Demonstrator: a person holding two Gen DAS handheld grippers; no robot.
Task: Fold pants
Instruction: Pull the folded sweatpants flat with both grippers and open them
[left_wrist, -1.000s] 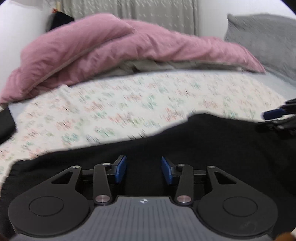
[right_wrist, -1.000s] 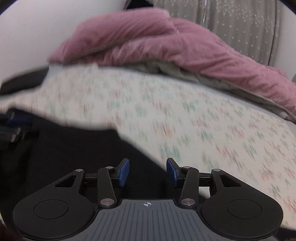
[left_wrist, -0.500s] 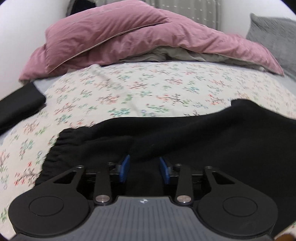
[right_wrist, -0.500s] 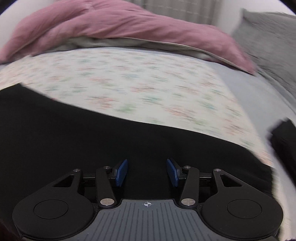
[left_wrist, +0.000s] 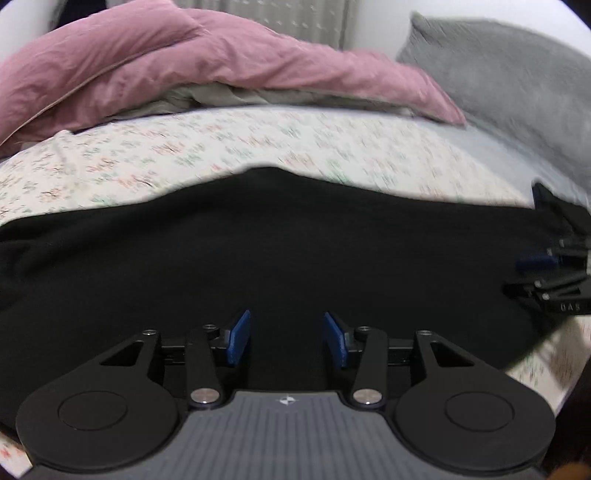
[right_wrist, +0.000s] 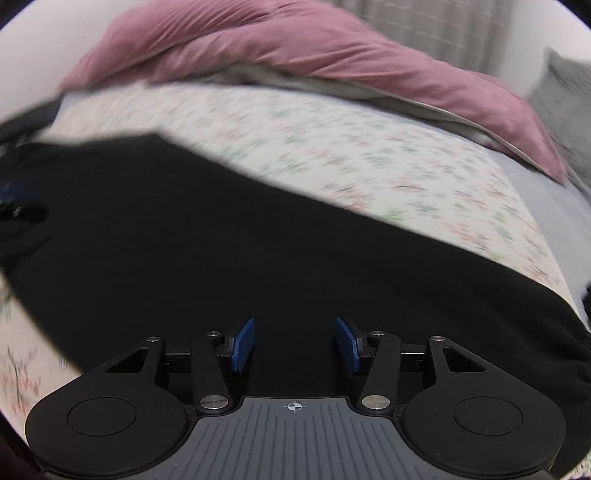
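Observation:
Black pants (left_wrist: 280, 251) lie spread across the floral bedsheet (left_wrist: 221, 147) and fill the lower half of both views (right_wrist: 229, 251). My left gripper (left_wrist: 286, 341) is open and empty, hovering just above the black fabric. My right gripper (right_wrist: 294, 345) is open and empty over the pants too. The right gripper also shows at the right edge of the left wrist view (left_wrist: 546, 273), above the pants' right end. The left gripper's blue pad shows faintly at the left edge of the right wrist view (right_wrist: 11, 192).
A pink duvet (left_wrist: 184, 62) is heaped at the back of the bed, over a grey-green sheet (left_wrist: 221, 96). A grey pillow (left_wrist: 517, 92) lies at the back right. Another dark item (right_wrist: 22, 122) lies at the far left of the bed.
Both cameras have swung sideways, with motion blur now. The left gripper's jaws, close together over the fabric half a second ago, have opened wider. The right gripper has come into the left view.

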